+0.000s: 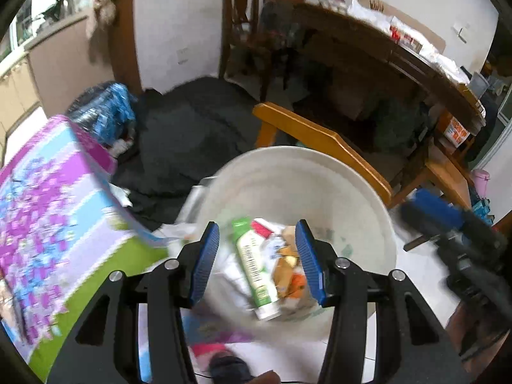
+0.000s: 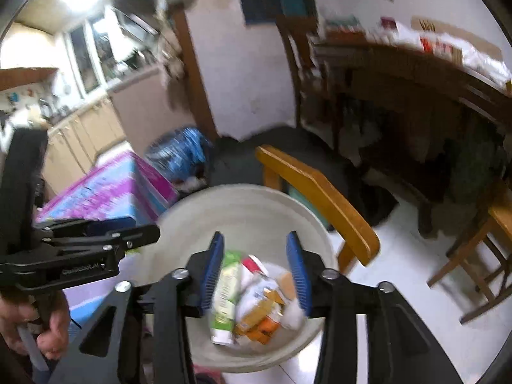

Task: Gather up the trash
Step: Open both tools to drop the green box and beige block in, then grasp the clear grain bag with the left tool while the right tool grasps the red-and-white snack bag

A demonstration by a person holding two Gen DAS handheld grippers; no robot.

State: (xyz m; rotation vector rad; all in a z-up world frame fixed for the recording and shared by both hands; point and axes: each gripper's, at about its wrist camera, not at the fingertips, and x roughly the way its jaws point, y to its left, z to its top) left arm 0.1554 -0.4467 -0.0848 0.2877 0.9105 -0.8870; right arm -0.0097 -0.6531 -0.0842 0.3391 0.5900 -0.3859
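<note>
A white round bin [image 1: 288, 163] [image 2: 240, 195] stands on the floor below both grippers. In it lie a green and white tube [image 1: 260, 291] [image 2: 225, 294], orange wrappers [image 1: 289, 278] [image 2: 260, 318] and white paper scraps. My left gripper [image 1: 259, 257] hangs over the bin's near side, its blue pads apart and nothing pressed between them. Over the same pile my right gripper [image 2: 256, 272] is open too, and the trash shows through the gap. Each gripper appears in the other's view: the right one [image 1: 444, 220] at the right edge, the left one [image 2: 134, 233] at the left, held by a hand [image 2: 44, 326].
A wooden chair [image 1: 320, 140] [image 2: 320, 198] stands right behind the bin. A purple, blue and green box [image 1: 54, 224] [image 2: 105, 188] sits to its left. Dark cloth [image 1: 192, 134] and a blue patterned bag [image 1: 105, 112] lie further back. A cluttered wooden table [image 1: 384, 51] runs along the right.
</note>
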